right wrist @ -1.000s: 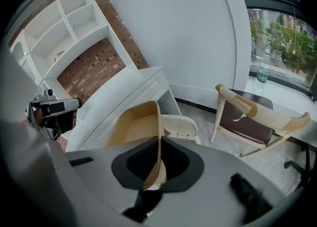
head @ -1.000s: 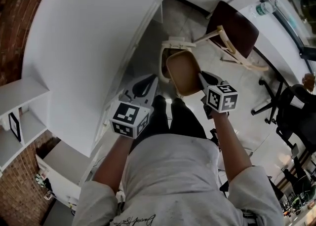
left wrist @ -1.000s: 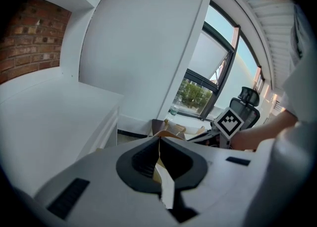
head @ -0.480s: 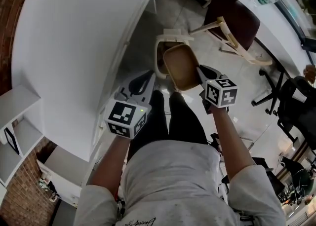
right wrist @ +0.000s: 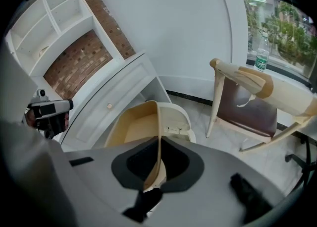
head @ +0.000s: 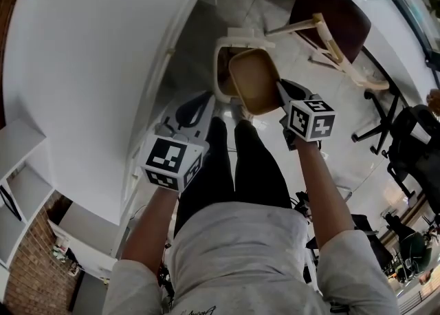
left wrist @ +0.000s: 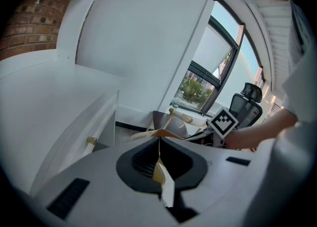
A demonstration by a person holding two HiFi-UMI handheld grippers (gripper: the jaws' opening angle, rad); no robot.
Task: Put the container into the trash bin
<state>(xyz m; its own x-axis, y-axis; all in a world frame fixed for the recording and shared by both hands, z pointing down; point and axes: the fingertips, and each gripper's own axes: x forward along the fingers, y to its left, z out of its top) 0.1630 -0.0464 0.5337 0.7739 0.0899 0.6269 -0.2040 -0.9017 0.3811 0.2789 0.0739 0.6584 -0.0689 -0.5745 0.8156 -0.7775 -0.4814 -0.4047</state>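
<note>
A tan, open-topped container [head: 253,83] hangs tilted over the white trash bin [head: 221,52] on the floor. My right gripper [head: 280,93] is shut on its near rim. In the right gripper view the container wall [right wrist: 136,127] runs straight between the jaws of the right gripper [right wrist: 157,164], and the bin [right wrist: 176,119] lies just behind it. My left gripper [head: 199,107] hovers left of the container, apart from it. In its own view the left gripper [left wrist: 159,164] is shut on a thin tan and white strip [left wrist: 165,184]; the container [left wrist: 163,134] shows just beyond.
A white cabinet [head: 103,66] with a knobbed drawer [right wrist: 110,105] flanks the bin on the left. A wooden chair with a brown seat [head: 330,21] stands to the right of the bin. A black office chair [head: 405,142] is at far right. The person's legs [head: 234,169] stand just before the bin.
Both grippers have sunk toward the floor. The container has come down with the right gripper and hangs closer over the bin's mouth. Neither grip has changed.
</note>
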